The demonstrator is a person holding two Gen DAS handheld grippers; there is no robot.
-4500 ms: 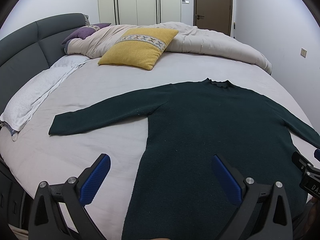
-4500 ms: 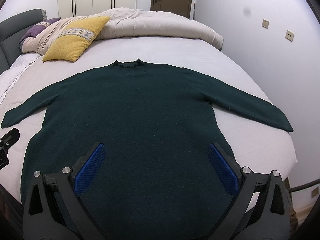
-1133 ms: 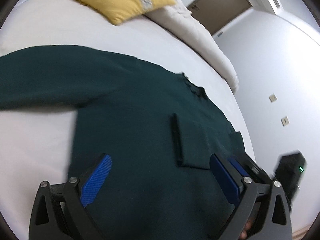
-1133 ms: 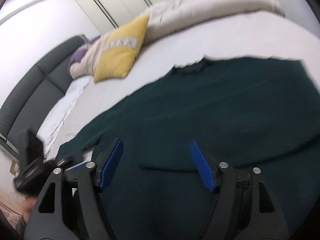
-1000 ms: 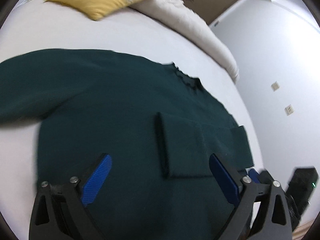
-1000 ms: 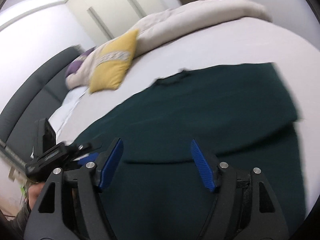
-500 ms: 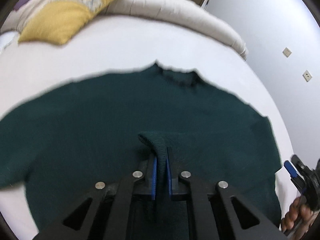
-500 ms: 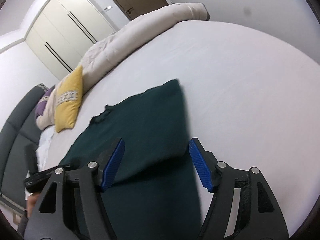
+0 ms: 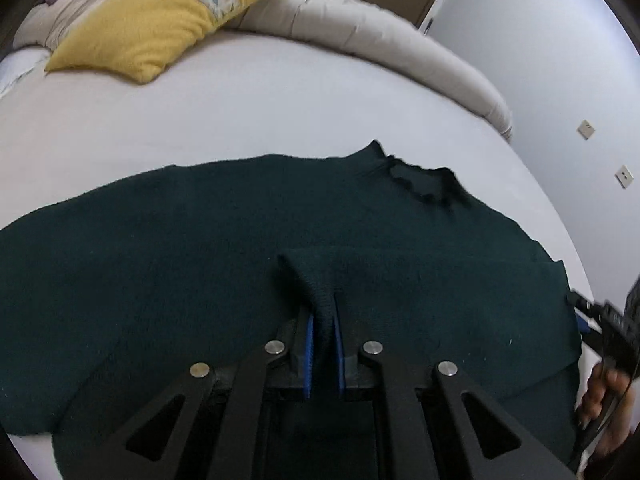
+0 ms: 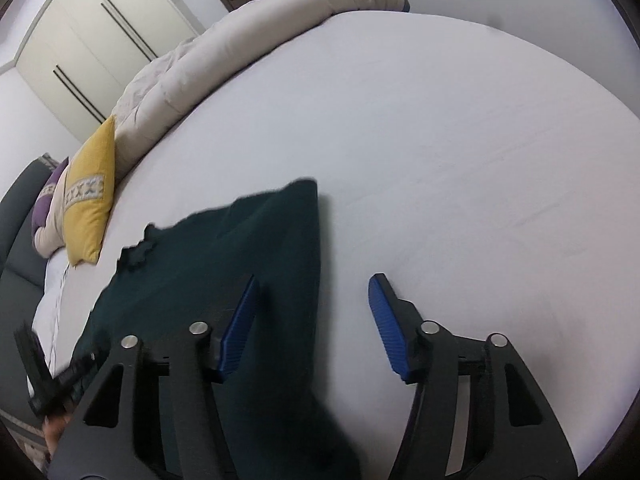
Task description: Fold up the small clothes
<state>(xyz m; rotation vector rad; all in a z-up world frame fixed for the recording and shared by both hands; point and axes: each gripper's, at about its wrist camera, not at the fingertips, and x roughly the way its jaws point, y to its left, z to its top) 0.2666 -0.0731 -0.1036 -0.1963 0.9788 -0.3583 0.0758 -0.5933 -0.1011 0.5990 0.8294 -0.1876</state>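
Folded-in sleeve (image 9: pixel 320 284) now pinched by left gripper (image 9: pixel 321 354).

bed: white sheet (image 10: pixel 460 160) fills the frame
duvet: beige roll (image 9: pixel 380 36), upper centre
pillow: yellow (image 9: pixel 160 12), upper left
wardrobe: cream doors (image 10: pixel 100 28), upper left
wall: pale, two sockets (image 9: pixel 586 129), right

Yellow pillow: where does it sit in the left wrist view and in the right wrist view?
Left wrist view: the yellow pillow lies at the upper left, on the bed beyond the dark green sweater.
Right wrist view: it stands at the left edge, tilted on end.
Shared landmark: the sweater's frilled collar.
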